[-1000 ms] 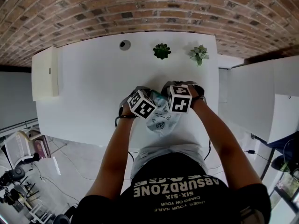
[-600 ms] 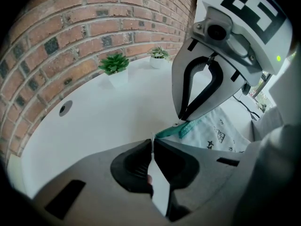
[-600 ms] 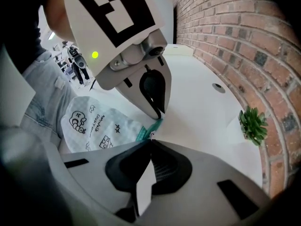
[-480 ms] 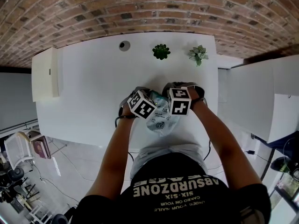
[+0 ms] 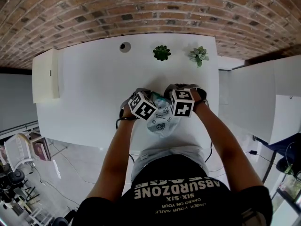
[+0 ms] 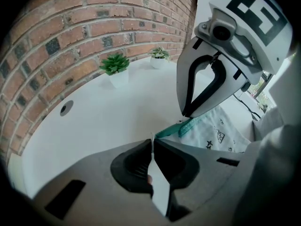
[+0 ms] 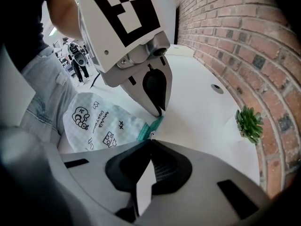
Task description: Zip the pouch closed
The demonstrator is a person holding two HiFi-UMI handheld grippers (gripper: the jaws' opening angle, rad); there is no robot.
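Observation:
A white pouch (image 5: pixel 163 120) printed with black doodles lies on the white table (image 5: pixel 94 88), near its front edge, with a teal zipper band (image 6: pixel 175 128) along its top. Both grippers point steeply down at that band, close together. My left gripper (image 6: pixel 153 141) is shut on the band's teal end. A little way along the band, my right gripper (image 7: pixel 149 141) is shut on a small metal piece, the zipper pull (image 7: pixel 150 135). In the head view, the marker cubes (image 5: pixel 142 105) hide all the fingertips.
Two small potted plants (image 5: pixel 162 52) (image 5: pixel 200 55) and a cable hole (image 5: pixel 125 46) sit at the table's far side, under a brick wall. A white cabinet (image 5: pixel 46 74) stands at the left. The person's lap is just behind the pouch.

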